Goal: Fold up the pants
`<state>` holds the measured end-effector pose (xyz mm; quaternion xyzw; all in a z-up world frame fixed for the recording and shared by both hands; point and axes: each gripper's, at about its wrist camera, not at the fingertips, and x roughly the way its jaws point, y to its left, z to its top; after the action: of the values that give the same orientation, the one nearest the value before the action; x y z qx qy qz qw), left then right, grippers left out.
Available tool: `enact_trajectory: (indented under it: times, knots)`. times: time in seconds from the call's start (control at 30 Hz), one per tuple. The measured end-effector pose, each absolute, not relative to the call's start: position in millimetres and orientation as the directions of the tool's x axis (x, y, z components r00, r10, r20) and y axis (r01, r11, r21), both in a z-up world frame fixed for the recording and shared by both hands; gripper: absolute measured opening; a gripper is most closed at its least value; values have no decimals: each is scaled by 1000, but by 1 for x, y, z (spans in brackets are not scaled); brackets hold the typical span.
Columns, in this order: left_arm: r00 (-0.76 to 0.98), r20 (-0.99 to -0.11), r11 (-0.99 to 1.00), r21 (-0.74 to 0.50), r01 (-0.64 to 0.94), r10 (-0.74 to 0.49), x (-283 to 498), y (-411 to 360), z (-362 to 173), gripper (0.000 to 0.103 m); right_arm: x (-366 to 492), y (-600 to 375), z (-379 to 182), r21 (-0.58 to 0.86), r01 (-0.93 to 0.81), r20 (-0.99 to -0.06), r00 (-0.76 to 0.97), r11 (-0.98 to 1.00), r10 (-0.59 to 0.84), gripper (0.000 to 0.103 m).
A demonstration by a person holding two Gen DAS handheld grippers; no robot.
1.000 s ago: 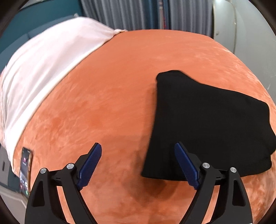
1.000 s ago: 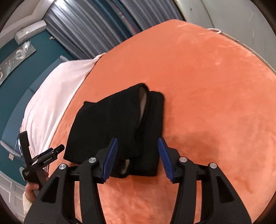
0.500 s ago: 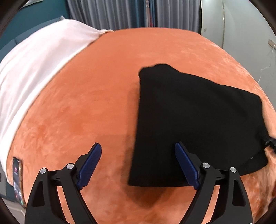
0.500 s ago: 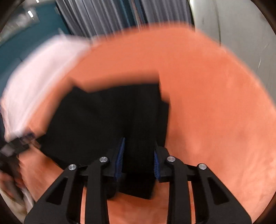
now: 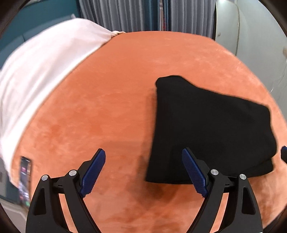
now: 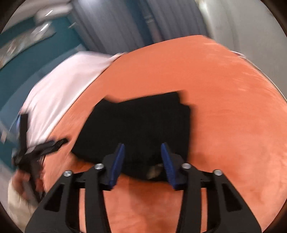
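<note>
Evidently the folded black pants point(image 5: 206, 129) lay on the orange velvet cover point(image 5: 116, 98). The left gripper point(image 5: 143, 172) stood wide and empty; the right gripper point(image 6: 142, 164) was opening, seemingly clear of the blurred near hem. Best release fully, then lift straight off.

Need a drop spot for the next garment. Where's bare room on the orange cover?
Widest bare patch: orange cover between white sheet and folded black pants. Another beyond the pants toward the curtains. Crowded: the pants with right tool opening over their near edge, and the phone corner.
</note>
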<state>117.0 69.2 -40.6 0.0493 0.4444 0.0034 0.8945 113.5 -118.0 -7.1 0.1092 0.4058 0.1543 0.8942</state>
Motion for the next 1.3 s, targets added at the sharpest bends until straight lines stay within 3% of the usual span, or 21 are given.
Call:
enact_trajectory:
  times: [0.27, 0.47, 0.67, 0.83, 0.93, 1.07, 1.13, 1.23, 1.3]
  knots:
    - [596, -793, 988, 153, -4, 125, 117, 91, -44, 85, 146, -16, -31, 347, -379, -701, 503, 858, 505, 38]
    - [579, -797, 984, 174, -50, 170, 119, 123, -50, 85, 178, 18, -59, 360, -389, -733, 444, 848, 515, 38]
    - [570, -804, 984, 170, -53, 169, 123, 134, -55, 85, 157, 26, -62, 319, -444, -749, 423, 837, 510, 38]
    - [574, -812, 993, 112, -21, 104, 125, 130, -54, 85, 137, -44, -29, 321, -307, -707, 553, 896, 442, 36]
    - [578, -813, 996, 87, 0, 71, 126, 120, -51, 85, 127, -113, -14, 304, -142, -683, 657, 942, 319, 38]
    - [580, -813, 996, 82, 37, 45, 131, 99, -52, 85, 134, -195, -28, 304, 91, -734, 656, 948, 173, 40]
    - [556, -831, 997, 22, 73, -23, 137, 89, -58, 87, 138, -218, -45, 321, 148, -768, 618, 936, 165, 40]
    - [472, -871, 991, -107, 86, -135, 151, 85, -78, 87, 134, -233, -59, 435, 156, -755, 600, 887, 265, 42]
    - [440, -875, 979, -190, 70, -201, 156, 90, -86, 87, 133, -230, -63, 458, 167, -753, 595, 873, 281, 67]
